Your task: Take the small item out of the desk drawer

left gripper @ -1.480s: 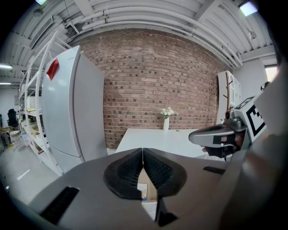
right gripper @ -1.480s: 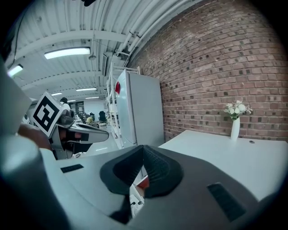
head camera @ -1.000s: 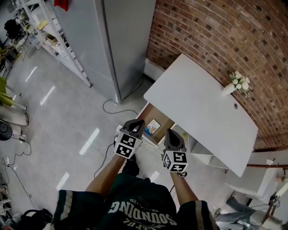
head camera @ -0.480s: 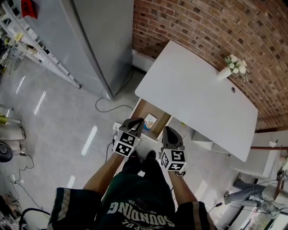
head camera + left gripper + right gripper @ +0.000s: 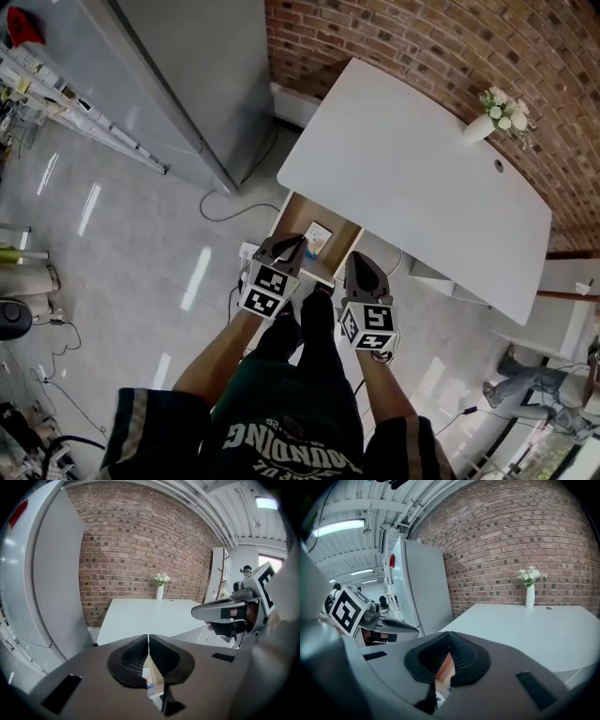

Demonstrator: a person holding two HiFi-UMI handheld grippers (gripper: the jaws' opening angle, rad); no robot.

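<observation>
The wooden desk drawer (image 5: pixel 298 221) stands pulled out from under the white desk (image 5: pixel 412 178). A small white and blue item (image 5: pixel 318 238) lies inside it. My left gripper (image 5: pixel 284 247) is shut and empty, hanging over the drawer's front edge just left of the item. My right gripper (image 5: pixel 357 267) is also shut with nothing in it, at the drawer's right front corner. In the left gripper view the shut jaws (image 5: pixel 148 641) point at the desk, and the item (image 5: pixel 149 679) shows below them. The right gripper view looks past its closed tips (image 5: pixel 450 639) at the drawer wood (image 5: pixel 444 667).
A white vase of flowers (image 5: pixel 495 111) stands at the desk's far edge by the brick wall (image 5: pixel 394 37). A tall grey cabinet (image 5: pixel 187 75) is left of the desk, with a cable (image 5: pixel 230 211) on the floor. White shelving (image 5: pixel 441 281) sits under the desk. Someone's legs (image 5: pixel 534 384) show at the right.
The person has stepped toward the desk, so both grippers now hang over the drawer's front edge. Both stayed shut and empty.
</observation>
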